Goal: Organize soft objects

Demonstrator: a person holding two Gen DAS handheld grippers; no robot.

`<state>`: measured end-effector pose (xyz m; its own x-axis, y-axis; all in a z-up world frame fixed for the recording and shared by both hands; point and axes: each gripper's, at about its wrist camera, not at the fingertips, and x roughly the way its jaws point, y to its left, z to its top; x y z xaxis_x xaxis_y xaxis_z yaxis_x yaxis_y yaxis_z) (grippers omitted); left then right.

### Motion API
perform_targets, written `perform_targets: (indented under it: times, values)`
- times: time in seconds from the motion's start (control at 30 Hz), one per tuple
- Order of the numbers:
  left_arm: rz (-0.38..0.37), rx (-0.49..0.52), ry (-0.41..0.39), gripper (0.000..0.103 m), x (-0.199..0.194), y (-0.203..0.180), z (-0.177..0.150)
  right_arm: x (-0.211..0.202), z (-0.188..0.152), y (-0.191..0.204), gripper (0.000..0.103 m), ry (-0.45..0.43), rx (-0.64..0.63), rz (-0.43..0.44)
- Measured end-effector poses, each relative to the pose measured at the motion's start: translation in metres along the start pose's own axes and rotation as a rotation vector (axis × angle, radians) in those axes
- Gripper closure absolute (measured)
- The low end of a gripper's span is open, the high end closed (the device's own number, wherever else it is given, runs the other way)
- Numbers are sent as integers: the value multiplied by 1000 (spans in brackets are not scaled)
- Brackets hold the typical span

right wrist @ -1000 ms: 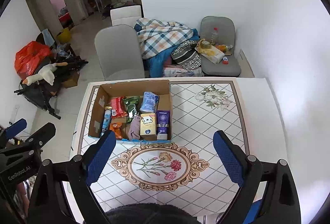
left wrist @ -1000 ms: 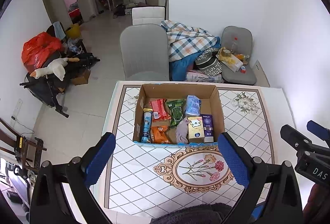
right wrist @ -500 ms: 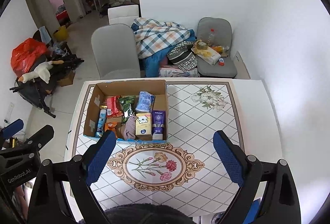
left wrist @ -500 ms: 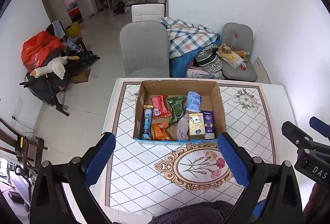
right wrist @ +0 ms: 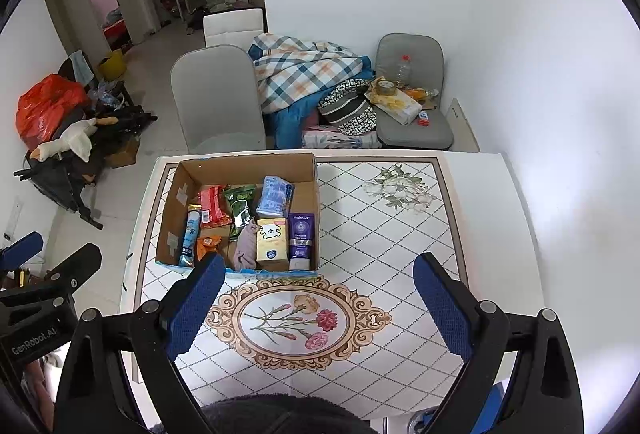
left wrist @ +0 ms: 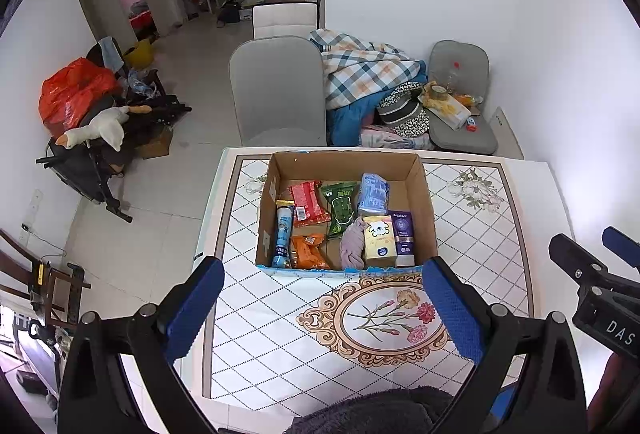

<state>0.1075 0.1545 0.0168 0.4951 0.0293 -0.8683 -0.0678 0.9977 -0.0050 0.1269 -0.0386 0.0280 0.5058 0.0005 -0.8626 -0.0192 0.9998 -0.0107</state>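
An open cardboard box [left wrist: 425, 194] [right wrist: 312, 190] stands on the patterned table. Inside lie a mauve cloth [left wrist: 351, 243] [right wrist: 245, 245], a blue soft pack [left wrist: 373, 192] [right wrist: 274, 196], red [left wrist: 307, 198], green [left wrist: 340, 203] and orange [left wrist: 310, 252] packets, a blue tube [left wrist: 282, 234], a yellow carton [left wrist: 379, 241] and a purple carton [left wrist: 403, 232]. My left gripper [left wrist: 320, 308] is open and empty, held above the table in front of the box. My right gripper [right wrist: 316, 304] is open and empty, to the right of the box's front.
The table [left wrist: 480, 246] has a floral oval [right wrist: 296, 318] in front of the box. A grey chair [left wrist: 280, 90] stands behind the table. A plaid blanket pile [left wrist: 368, 74] and a second chair with clutter [left wrist: 460, 106] stand by the wall. A dark furry thing [right wrist: 280, 416] fills the bottom edge.
Both grippers have drawn back and risen a little, so the box and table look slightly farther. Both stay open and empty.
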Motion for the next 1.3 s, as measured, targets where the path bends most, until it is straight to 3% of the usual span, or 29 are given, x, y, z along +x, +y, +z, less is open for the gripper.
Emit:
perform_targets:
  times: [1.3]
  values:
    - [-6,-3,-4,2,0,3,3,-3,-2,-4,6,-20,22,-20]
